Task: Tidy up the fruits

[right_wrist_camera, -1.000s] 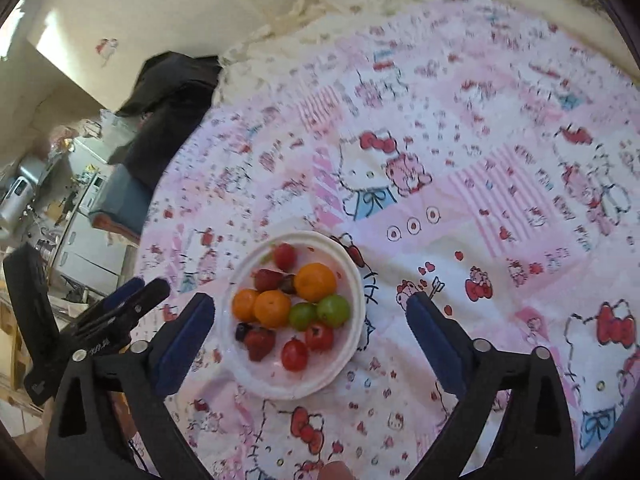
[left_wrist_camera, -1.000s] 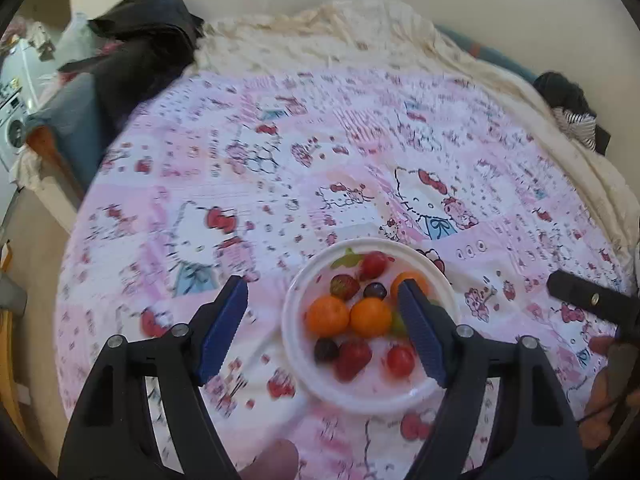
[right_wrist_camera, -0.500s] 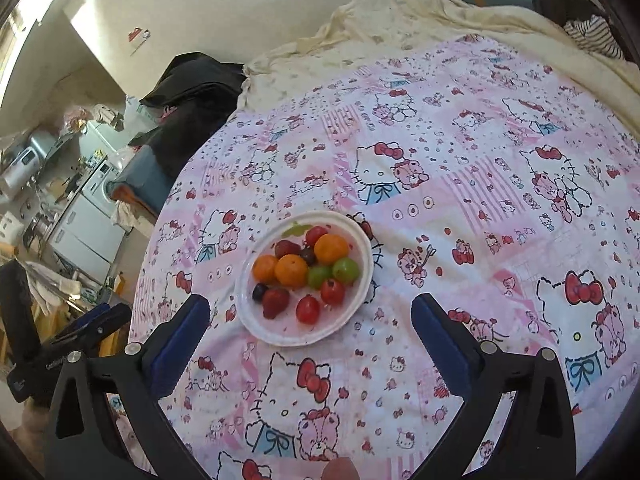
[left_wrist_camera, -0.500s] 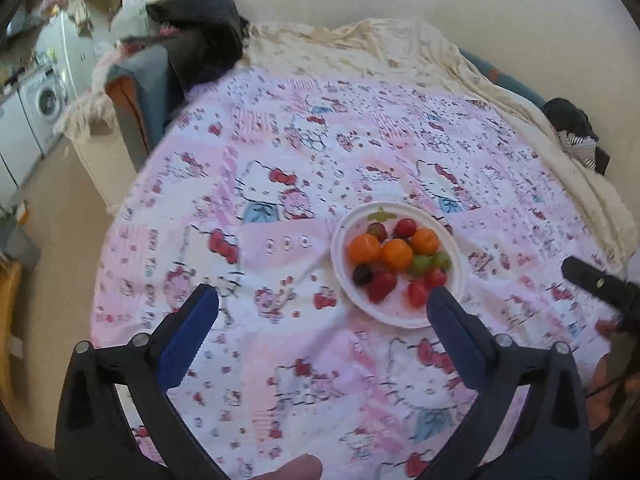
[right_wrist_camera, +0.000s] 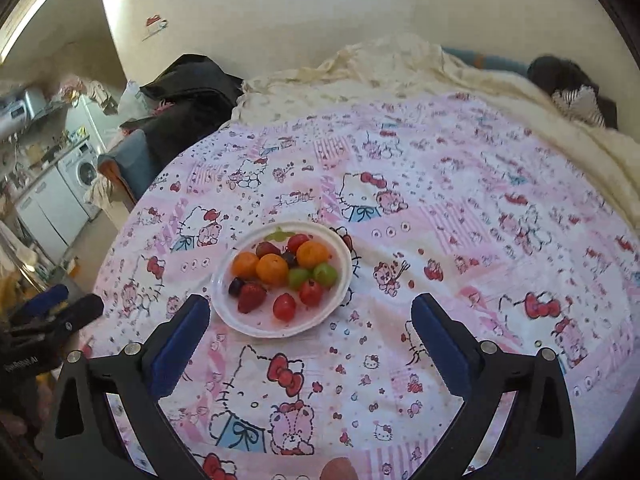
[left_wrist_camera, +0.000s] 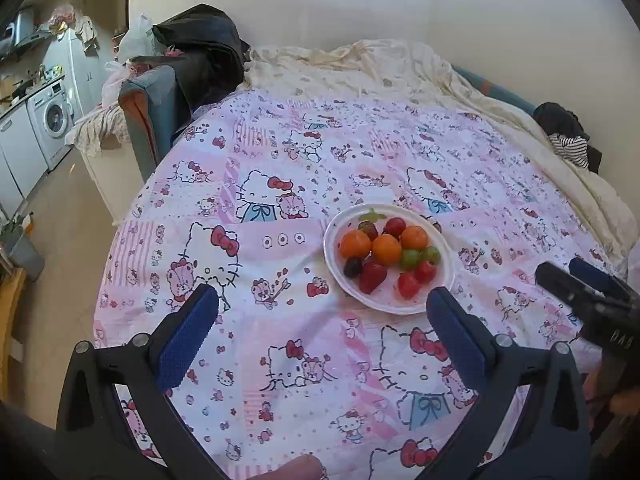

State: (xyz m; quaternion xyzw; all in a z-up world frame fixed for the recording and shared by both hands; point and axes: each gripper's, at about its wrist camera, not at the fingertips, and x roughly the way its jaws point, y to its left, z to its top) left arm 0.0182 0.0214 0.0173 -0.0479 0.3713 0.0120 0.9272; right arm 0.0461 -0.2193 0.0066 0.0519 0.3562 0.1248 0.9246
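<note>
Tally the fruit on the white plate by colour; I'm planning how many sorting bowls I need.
Round orange fruits: 3
Round green grapes: 2
Red fruits, strawberries included: 5
Small dark purple grapes: 2
Total: 12

White lettering is seen on the black body of the left gripper (right_wrist_camera: 60, 320) at the left edge of the right wrist view; it is small and blurred, and something like "Robot.AI" can partly be made out. In the left wrist view, pale letters are printed on the body of the right gripper (left_wrist_camera: 588, 284), seen upside down and not legible with certainty. No written words are readable on the cartoon-cat bedsheet (left_wrist_camera: 280, 184), and no labels are readable on the washing machine (left_wrist_camera: 54, 118).
</note>
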